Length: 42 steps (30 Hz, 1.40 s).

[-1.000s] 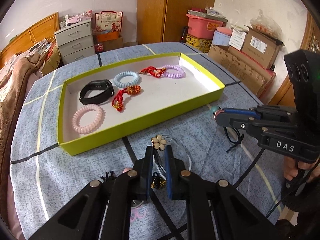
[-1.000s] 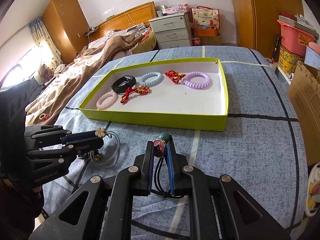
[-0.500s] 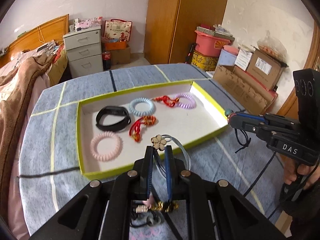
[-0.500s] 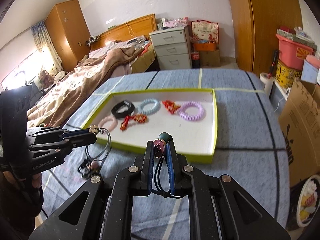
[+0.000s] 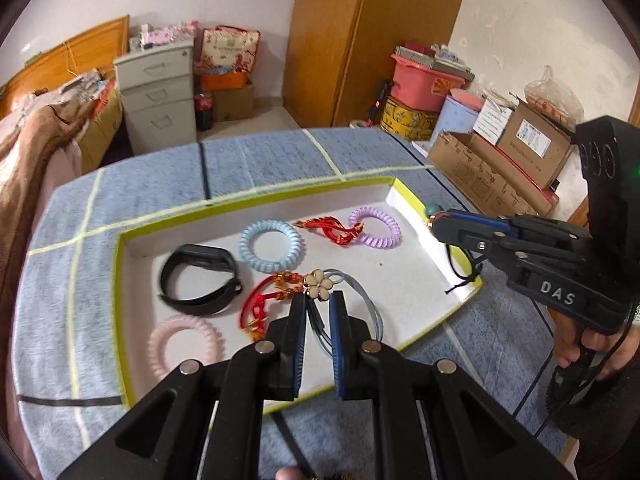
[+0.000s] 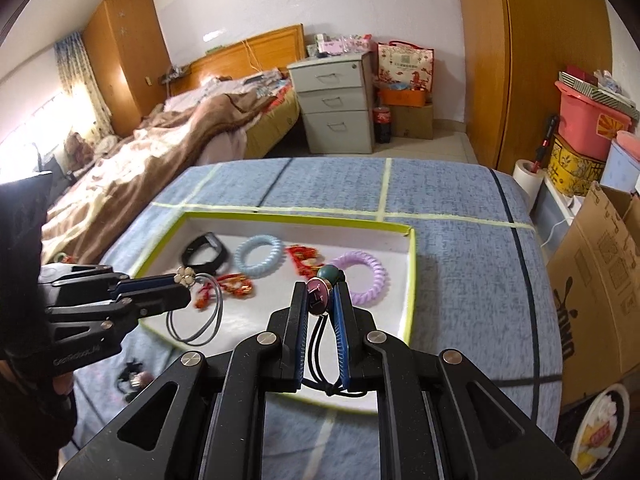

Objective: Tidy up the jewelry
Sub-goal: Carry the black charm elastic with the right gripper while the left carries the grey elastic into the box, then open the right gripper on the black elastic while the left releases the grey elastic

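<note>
Grey elastic loops of a flower hair tie [image 5: 318, 286] are pinched between the closed fingers of the left gripper [image 5: 318, 312], with the enamel flower charm sitting just above the fingertips and the loops dangling over the near part of the green-edged tray [image 5: 120, 280]. In the right wrist view the same tie [image 6: 186, 278] is seen hanging freely above the tray's white floor. A second tie, the black beaded hair tie [image 6: 320, 292], is clamped by the right gripper [image 6: 322, 300], its purple disc and green bead held at the fingertips and its black cord trailing back between the jaws; it is held above the tray's near right area.

Both ties are judged to be very light and limp, so the cord will swing and sag. The rigid charm or bead is judged the firmer place to be gripped, though slippery and possibly chipped under hard pressure; the elastic beside it is the safer hold.

Already laid in the tray are a pink coil band [image 5: 186, 344], a black wristband [image 5: 198, 280], a blue coil band [image 5: 272, 244], a purple coil band [image 5: 374, 228] and two red knotted cords [image 5: 328, 230], each lying apart except the far cord, which touches the purple band
</note>
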Available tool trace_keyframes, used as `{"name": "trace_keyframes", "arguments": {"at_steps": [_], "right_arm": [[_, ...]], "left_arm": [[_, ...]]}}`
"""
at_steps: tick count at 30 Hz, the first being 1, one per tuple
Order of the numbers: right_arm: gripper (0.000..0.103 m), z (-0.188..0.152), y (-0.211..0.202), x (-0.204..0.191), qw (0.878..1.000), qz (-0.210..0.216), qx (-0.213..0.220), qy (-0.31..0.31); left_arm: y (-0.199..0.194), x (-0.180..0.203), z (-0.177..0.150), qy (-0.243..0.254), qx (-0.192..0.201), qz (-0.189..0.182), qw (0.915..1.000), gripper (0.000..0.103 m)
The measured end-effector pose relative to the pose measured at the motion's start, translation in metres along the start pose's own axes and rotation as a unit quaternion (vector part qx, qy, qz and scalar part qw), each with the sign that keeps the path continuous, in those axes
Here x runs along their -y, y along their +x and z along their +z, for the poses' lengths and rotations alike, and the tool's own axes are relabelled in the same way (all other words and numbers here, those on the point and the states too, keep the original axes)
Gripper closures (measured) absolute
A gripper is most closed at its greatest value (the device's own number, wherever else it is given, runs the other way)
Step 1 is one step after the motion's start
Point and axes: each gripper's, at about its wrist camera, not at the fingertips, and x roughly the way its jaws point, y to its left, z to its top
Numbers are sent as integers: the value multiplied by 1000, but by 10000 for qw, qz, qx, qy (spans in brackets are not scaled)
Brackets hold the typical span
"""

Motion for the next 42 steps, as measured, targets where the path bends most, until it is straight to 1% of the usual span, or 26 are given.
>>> {"name": "trace_keyframes", "arguments": {"at_steps": [3, 5, 7, 10, 13, 16, 23, 26, 28, 29, 30, 31, 35, 37, 38, 39, 42], "right_arm": [[90, -1, 11, 2, 9998, -71, -140, -79], [90, -3, 19, 5, 9996, -82, -245, -108], [90, -5, 25, 7, 9994, -29, -332, -101], [90, -7, 31, 10, 9993, 29, -379, -56], [90, -8, 36, 11, 9990, 49, -432, -77], [90, -9, 39, 11, 9988, 51, -478, -109], [90, -10, 42, 7, 9985, -155, -468, -245], [90, -11, 42, 8, 9984, -174, -471, -245], [88, -11, 40, 9, 9984, -217, -449, -250], [85, -11, 40, 10, 9984, -232, -455, -236], [85, -10, 42, 9, 9985, -236, -452, -217], [84, -11, 41, 10, 9986, -233, -440, -201], [84, -10, 37, 8, 9987, -233, -396, -208], [84, -10, 34, 8, 9988, -251, -371, -212], [84, -10, 33, 8, 9988, -257, -360, -207], [84, -10, 31, 7, 9989, -263, -345, -203], [83, -11, 25, 7, 9990, -269, -299, -183]], "left_arm": [[11, 3, 0, 84, -100, 69, 9999, 91], [20, 0, -1, 36, -223, 7, 9997, 91], [27, -3, -2, -52, -305, 63, 9995, 91], [30, -4, -3, -76, -329, 27, 9994, 91], [33, -6, -2, -127, -377, 92, 9992, 91], [32, -5, -2, -97, -345, 51, 9993, 91], [37, -7, -2, -162, -437, 13, 9989, 90], [37, -7, -2, -181, -464, 30, 9988, 90], [37, -7, -2, -177, -450, 36, 9988, 90], [37, -7, -2, -181, -458, 25, 9988, 90], [37, -7, -2, -189, -466, 19, 9987, 89], [37, -7, -2, -198, -471, 23, 9987, 88], [35, -6, -4, -199, -451, 34, 9988, 73], [33, -6, -3, -208, -428, 34, 9989, 72], [32, -6, -4, -209, -423, 57, 9989, 69], [30, -7, -4, -210, -410, 83, 9989, 63], [25, -7, -5, -232, -370, 69, 9990, 61]]}}
